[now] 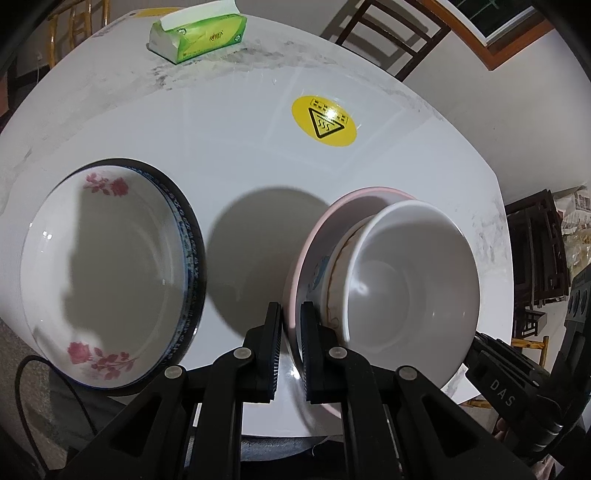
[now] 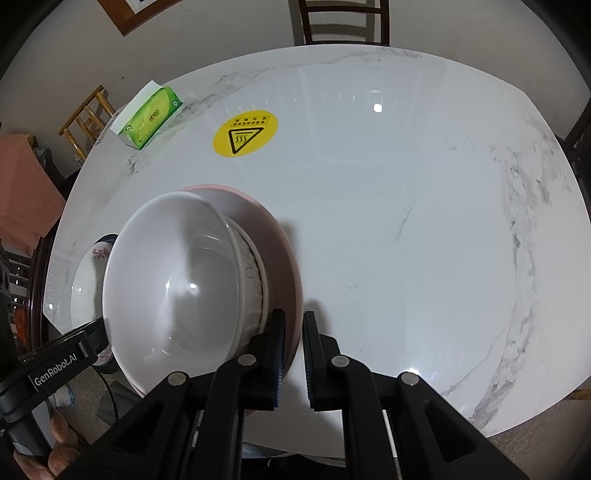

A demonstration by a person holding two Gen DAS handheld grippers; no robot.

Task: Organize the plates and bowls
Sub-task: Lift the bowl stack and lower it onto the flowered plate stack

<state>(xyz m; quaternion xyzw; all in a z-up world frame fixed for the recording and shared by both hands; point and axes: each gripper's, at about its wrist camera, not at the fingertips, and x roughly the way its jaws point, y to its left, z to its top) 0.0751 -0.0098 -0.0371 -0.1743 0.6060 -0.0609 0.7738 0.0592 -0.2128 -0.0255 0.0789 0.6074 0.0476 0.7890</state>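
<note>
— so, what are the tongs doing?

— both pairs are pinched tight. the left tongs (image 1: 291, 321) bite one side of the pink plate (image 1: 332, 210), with the rim between the two pads. the right tongs (image 2: 293, 332) bite the other side of the same plate (image 2: 273, 229).

— is the plate empty?

— no. a bowl with drawings (image 1: 332, 273) sits on it, and a white bowl (image 1: 413, 273) sits inside that one. so it is a little pile, and the two tongs hold it together.

— is it up in the air?

— i think so. in the left view there is a round dark shadow on the table (image 1: 240, 147), off to the side of the plate. but i can't tell how high it is.

— what else is there?

— a flower bowl (image 1: 107, 266) is just to the left of the pile, with a dark blue rim under it, maybe one more dish. far back there is a green tissue box (image 1: 199, 35) and a yellow sticker (image 1: 324, 121).

— so which step is it?

— i think it is the carrying step. the pile is gathered and now needs a spot.

— what comes next?

— maybe set it down flat, or move it next to the flower bowl. both hands must go together and stay level. if one side dips, the bowls could slide off.
</note>
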